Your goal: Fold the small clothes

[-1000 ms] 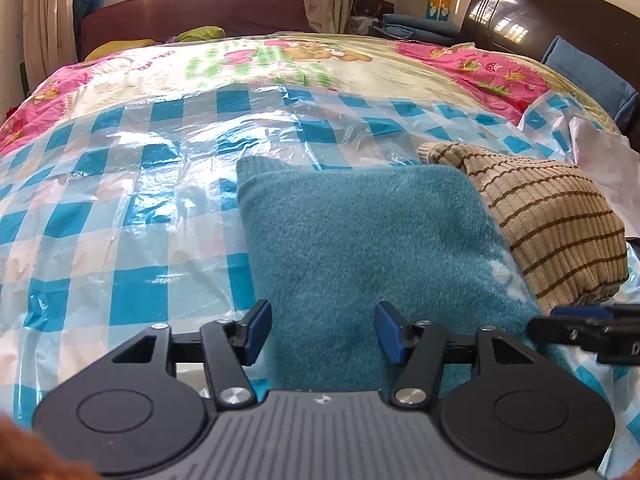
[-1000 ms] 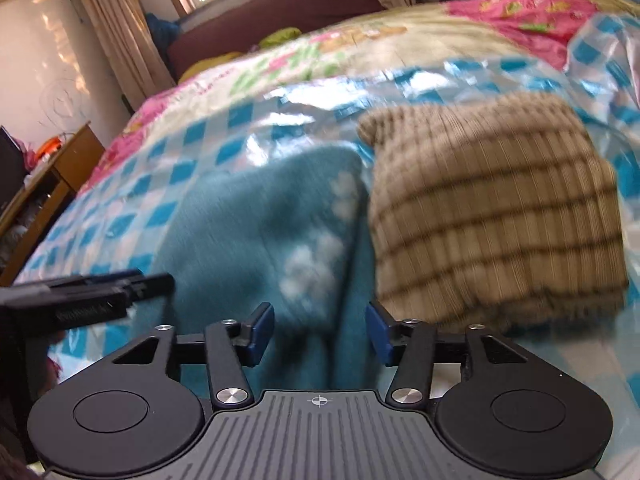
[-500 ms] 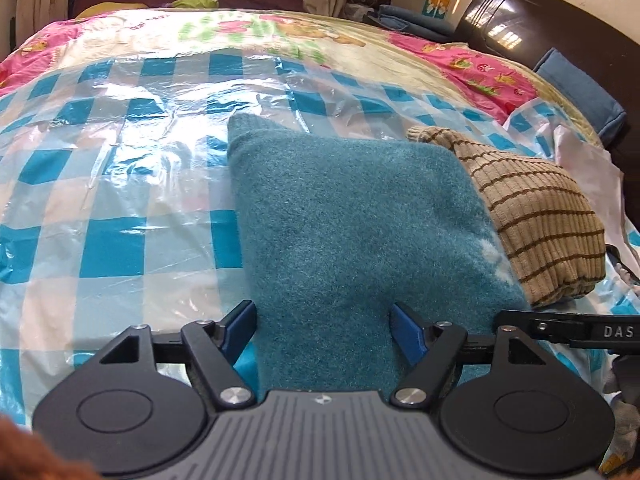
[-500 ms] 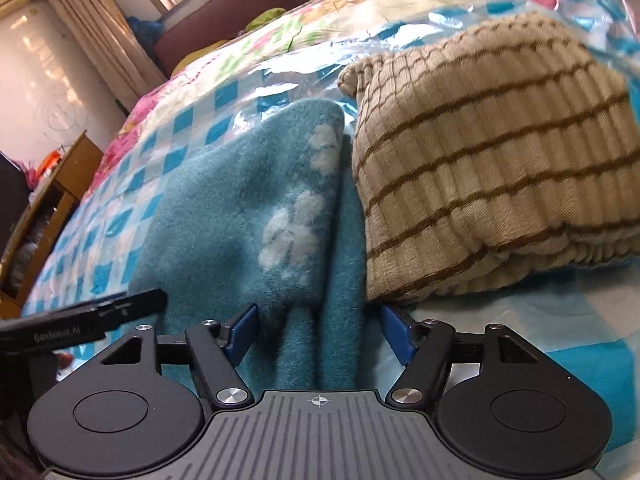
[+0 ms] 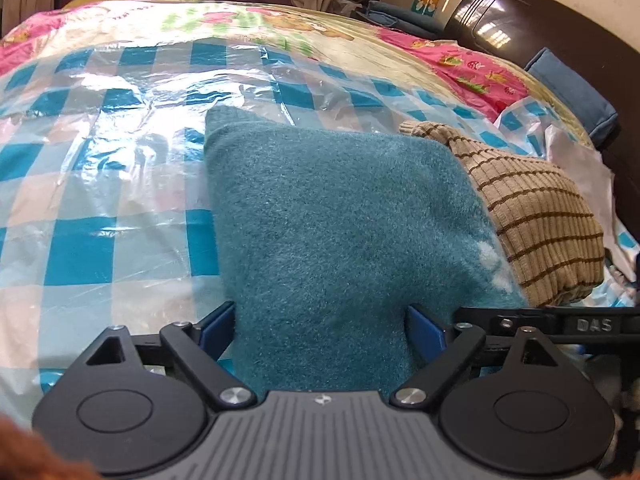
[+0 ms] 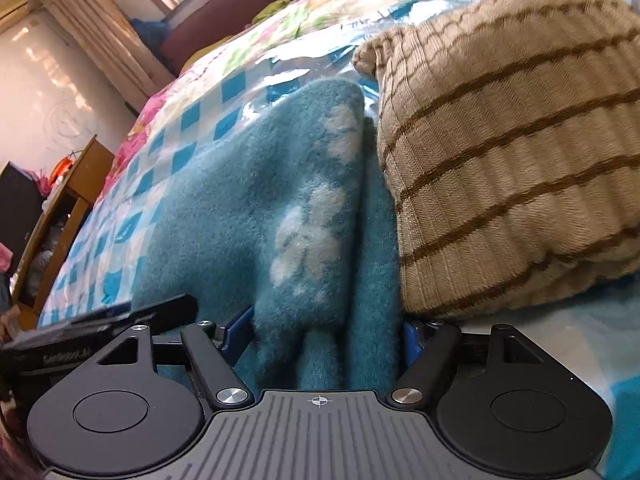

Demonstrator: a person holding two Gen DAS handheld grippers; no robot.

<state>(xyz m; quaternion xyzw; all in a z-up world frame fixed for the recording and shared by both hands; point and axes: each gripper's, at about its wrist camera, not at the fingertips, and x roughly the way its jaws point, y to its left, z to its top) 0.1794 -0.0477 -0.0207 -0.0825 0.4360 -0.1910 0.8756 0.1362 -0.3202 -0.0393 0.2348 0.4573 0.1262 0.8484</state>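
A bed (image 5: 240, 28) with a flowery pink and yellow quilt (image 5: 460, 60) carries a glossy blue-and-white checked plastic sheet (image 5: 100, 184). On the sheet lies a folded teal fleece garment (image 5: 340, 216) with pale patches, and touching its right edge a folded beige ribbed sweater (image 5: 540, 216) with brown stripes.

teal garment (image 5: 340, 216), tan brown-striped knit (image 5: 536, 216)

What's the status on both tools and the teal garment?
Left tool and right tool open, just widened, straddling the near edge of the folded teal garment. Striped knit abuts its right side.
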